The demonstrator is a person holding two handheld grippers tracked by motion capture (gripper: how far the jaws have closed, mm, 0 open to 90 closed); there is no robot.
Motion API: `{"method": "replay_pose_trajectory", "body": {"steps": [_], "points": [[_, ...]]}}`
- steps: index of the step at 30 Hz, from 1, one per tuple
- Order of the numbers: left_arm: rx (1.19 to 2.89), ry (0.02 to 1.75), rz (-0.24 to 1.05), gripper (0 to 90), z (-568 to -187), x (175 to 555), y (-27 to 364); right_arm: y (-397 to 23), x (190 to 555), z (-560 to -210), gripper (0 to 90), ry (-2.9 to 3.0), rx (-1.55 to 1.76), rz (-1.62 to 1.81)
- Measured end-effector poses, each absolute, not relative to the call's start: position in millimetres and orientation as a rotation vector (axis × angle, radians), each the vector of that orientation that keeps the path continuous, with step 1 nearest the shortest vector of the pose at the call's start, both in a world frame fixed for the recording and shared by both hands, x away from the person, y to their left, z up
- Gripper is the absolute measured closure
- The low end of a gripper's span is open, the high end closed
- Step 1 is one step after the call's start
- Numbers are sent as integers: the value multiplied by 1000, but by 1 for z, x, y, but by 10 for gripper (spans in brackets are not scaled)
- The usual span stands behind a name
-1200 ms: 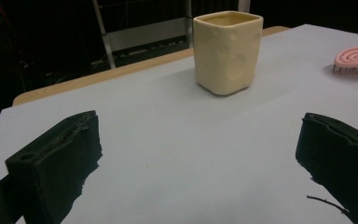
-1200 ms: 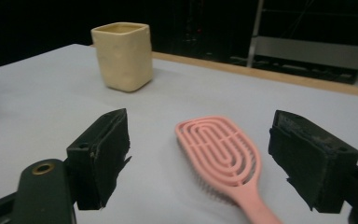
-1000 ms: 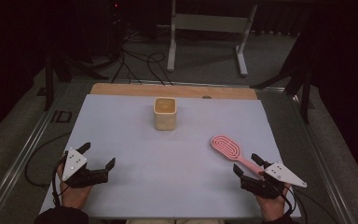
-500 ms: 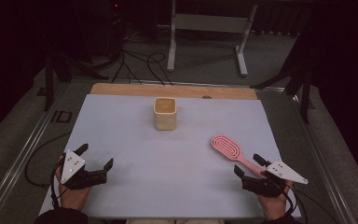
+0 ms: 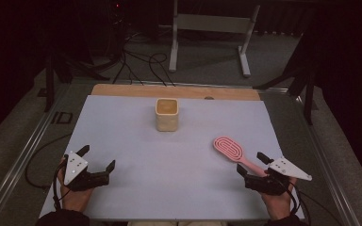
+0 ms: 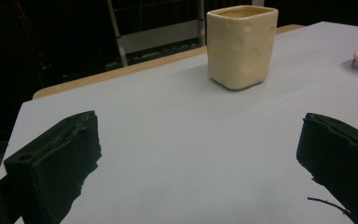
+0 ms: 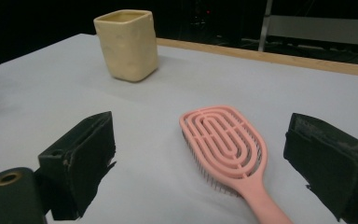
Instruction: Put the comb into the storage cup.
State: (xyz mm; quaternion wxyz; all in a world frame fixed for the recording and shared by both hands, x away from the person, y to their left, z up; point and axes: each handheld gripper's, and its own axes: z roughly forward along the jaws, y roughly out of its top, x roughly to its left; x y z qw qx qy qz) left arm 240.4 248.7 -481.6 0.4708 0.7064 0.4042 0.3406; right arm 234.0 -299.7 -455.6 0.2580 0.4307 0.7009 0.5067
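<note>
**Pink brush lies between the spread jaws of the right tool**

The right tool (image 5: 253,165) sits low at the near right part of the table (image 5: 122,122), held in the person's right hand (image 5: 277,200); its jaws have just been opening and now stand wide apart, with the handle of the pink hairbrush (image 5: 233,151) running between them; in the right gripper view the pads stand clear of the brush on either side, touching nothing. The hairbrush lies flat on the pale table covering, bristles down, its oval slotted head pointing away from the person and toward the table's middle, its handle toward the right tool. The left tool (image 5: 96,157) rests at the near left of the table in the left hand (image 5: 73,195); its jaws are spread too, with bare table between them. A cream square-sided cup (image 5: 167,114) stands upright toward the far middle of the table, well apart from both tools and from the brush; a strip of bare wood (image 5: 122,90) shows along the far edge.
</note>
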Motion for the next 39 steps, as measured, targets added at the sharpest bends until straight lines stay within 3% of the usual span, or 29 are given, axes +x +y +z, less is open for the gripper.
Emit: {"method": "replay_pose_trajectory", "body": {"steps": [25,39], "points": [[1734,988,853,1,-483,239,247,-304,278,-412,88,2055,1172,1206],[1744,998,821,1,-484,240,246,-312,297,-416,88,2160,1183,1028]]}}
